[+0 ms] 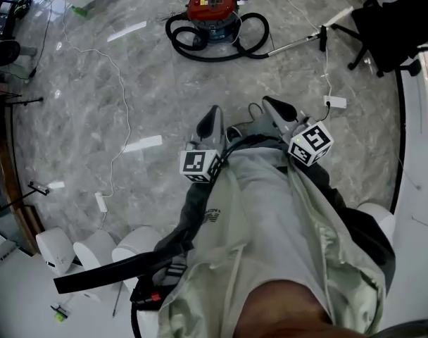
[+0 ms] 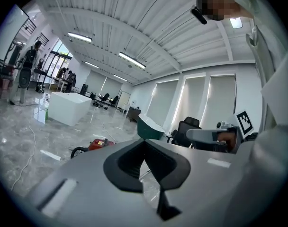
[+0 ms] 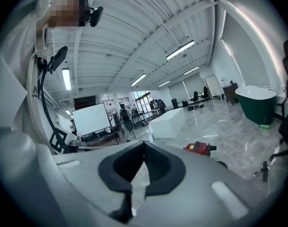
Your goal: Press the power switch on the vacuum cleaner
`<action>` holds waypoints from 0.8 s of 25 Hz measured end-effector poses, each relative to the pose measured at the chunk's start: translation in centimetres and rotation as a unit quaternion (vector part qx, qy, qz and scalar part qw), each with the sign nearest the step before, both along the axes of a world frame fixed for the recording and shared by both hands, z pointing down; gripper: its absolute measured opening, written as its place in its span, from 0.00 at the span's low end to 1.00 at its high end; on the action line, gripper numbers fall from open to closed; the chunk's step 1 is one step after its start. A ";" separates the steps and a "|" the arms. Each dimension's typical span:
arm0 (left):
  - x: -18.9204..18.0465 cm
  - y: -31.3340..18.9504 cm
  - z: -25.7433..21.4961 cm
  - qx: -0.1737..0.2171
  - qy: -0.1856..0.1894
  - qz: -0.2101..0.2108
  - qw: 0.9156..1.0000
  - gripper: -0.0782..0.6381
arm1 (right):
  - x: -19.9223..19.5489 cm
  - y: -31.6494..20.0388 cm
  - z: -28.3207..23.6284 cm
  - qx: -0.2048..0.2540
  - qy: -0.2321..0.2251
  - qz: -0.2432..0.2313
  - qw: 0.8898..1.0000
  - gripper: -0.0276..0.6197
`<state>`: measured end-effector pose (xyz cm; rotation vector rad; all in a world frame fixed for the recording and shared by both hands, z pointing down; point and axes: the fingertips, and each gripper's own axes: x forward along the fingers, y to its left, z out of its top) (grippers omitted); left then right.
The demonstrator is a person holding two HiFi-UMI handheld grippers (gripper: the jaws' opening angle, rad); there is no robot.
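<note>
The red vacuum cleaner (image 1: 214,9) stands on the marble floor far ahead of me, ringed by its coiled black hose (image 1: 253,41). Its wand (image 1: 298,43) runs off to the right. My left gripper (image 1: 211,120) and right gripper (image 1: 277,107) are held close to the person's body, well short of the vacuum, jaws together and empty. The vacuum shows small and distant in the left gripper view (image 2: 97,143), left of the shut left gripper (image 2: 145,143). It sits right of the shut right gripper (image 3: 144,146) in the right gripper view (image 3: 200,148).
A white cable (image 1: 122,104) snakes across the floor at left, and a white power block (image 1: 335,102) lies near the right gripper. A black office chair (image 1: 390,23) stands at the upper right. White stools (image 1: 59,248) cluster at the lower left. A green tub (image 3: 257,103) stands far right.
</note>
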<state>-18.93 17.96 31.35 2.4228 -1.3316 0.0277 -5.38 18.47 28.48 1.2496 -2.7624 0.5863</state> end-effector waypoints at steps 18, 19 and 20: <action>2.7 -19.0 2.0 -0.055 -0.017 -0.057 0.997 0.11 | 2.8 -22.5 2.7 -0.029 -0.019 -0.057 0.998 0.04; 3.4 -20.7 1.7 -0.054 -0.018 -0.060 0.997 0.11 | 3.4 -24.3 2.5 -0.031 -0.021 -0.063 0.997 0.04; 4.2 -22.4 1.4 -0.053 -0.021 -0.063 0.996 0.11 | 4.1 -25.9 2.2 -0.033 -0.024 -0.070 0.997 0.04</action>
